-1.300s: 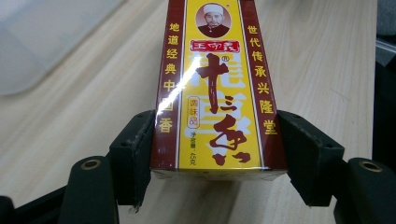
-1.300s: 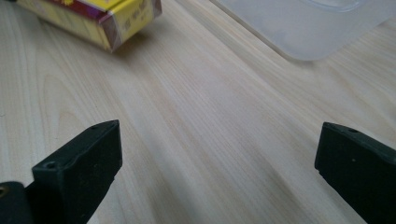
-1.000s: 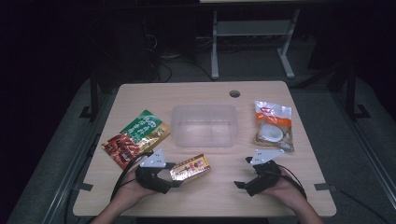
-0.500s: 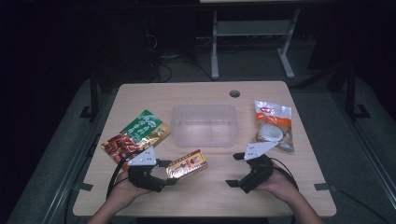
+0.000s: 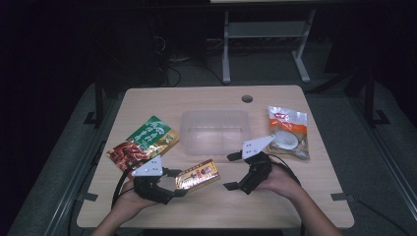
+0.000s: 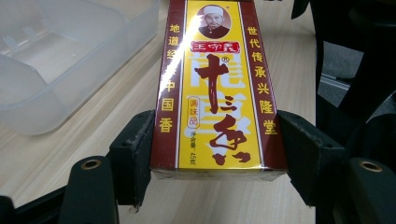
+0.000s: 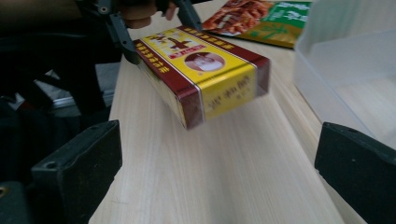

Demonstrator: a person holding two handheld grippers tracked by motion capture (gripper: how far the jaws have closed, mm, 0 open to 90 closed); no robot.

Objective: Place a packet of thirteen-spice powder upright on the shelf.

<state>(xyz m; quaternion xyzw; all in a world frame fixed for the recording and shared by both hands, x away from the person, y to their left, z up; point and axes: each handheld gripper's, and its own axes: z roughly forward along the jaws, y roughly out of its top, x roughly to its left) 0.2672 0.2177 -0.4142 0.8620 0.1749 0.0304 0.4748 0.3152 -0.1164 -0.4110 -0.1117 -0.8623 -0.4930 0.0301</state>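
I am gripping the yellow and maroon spice box (image 6: 217,88) in my left tool (image 5: 169,189), its jaws pressing on the two long sides near one end. The box is sitting near the front edge of the bench (image 5: 295,206), left of centre, its far end aiming at the clear plastic container (image 5: 215,132) in the middle; from the right gripper view it is looking lifted off the wood, though blur is keeping me from being sure. So I am judging the pickup as done, while the carry and the drop into the container, which is lying empty, are what is left. The green and red snack bag (image 5: 142,142) near the left edge and the white pouch (image 5: 289,130) near the right edge are lying untouched, so they are probably waiting too.

My left hand (image 5: 129,200) is coming in low from the front edge, forearm angled toward the middle. My right tool (image 5: 235,172) is standing with jaws wide and holding nothing, turned sideways toward the box, right hand (image 5: 281,181) resting low near the front right
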